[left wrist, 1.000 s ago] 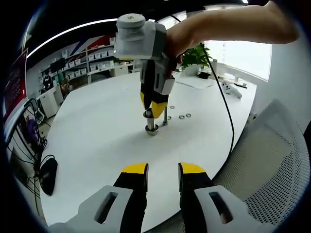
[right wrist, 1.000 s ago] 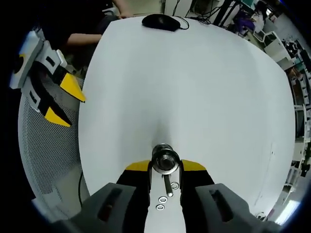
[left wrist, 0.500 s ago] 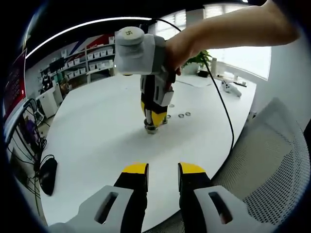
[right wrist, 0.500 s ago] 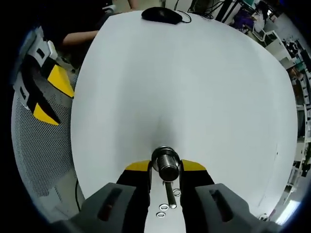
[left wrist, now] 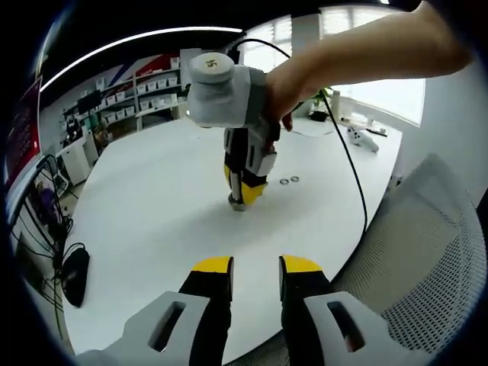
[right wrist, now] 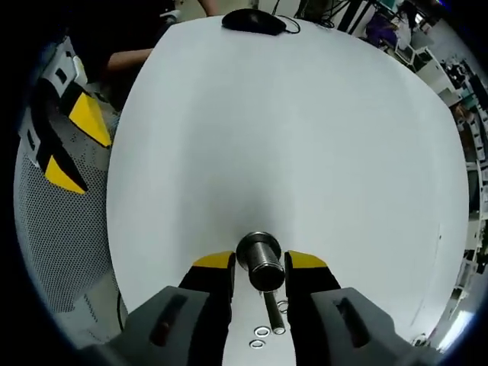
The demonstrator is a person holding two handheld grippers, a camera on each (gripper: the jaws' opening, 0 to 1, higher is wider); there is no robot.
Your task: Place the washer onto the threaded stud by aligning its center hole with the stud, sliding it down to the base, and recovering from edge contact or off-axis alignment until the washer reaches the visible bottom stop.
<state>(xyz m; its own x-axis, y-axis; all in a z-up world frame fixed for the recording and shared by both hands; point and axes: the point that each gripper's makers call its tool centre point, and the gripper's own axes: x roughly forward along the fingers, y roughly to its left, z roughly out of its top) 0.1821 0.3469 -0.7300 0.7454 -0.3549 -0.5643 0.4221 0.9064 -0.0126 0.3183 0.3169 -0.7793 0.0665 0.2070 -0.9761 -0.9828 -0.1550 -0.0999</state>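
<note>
Since a second ago the right gripper (left wrist: pixel 245 192) has been sinking toward the white surface (left wrist: pixel 152 206), and in the right gripper view the threaded stud (right wrist: pixel 261 261) is now sitting between its yellow tips where it was poking out just ahead of them.

Going left to right in the left gripper view: a dark mouse (left wrist: pixel 75 276) is lying near the surface's edge; the left gripper (left wrist: pixel 255 267) is hovering low with its fingers (left wrist: pixel 211 268) slightly spread and nothing between them; the right gripper is standing nearly upright over the stud, a hand (left wrist: pixel 284 72) wrapping its body; two spare washers (left wrist: pixel 288 181) are lying just beside it; a mesh chair back (left wrist: pixel 435 252) is rising at the far right.

In the right gripper view the fingers (right wrist: pixel 214 261) are flanking the stud's top closely, and a slimmer pin (right wrist: pixel 272 311) with loose washers (right wrist: pixel 261 333) is showing between the finger bodies. I cannot make out the washer being placed: it is probably on or around the stud, hidden by the tips, and whether the fingers are pinching anything is unclear.

The risk, as I judge it, is the washer catching tilted on the threads if the gripper is pushing down off-axis; pressing on could jam it short of the base, or the tips could knock the stud over.
</note>
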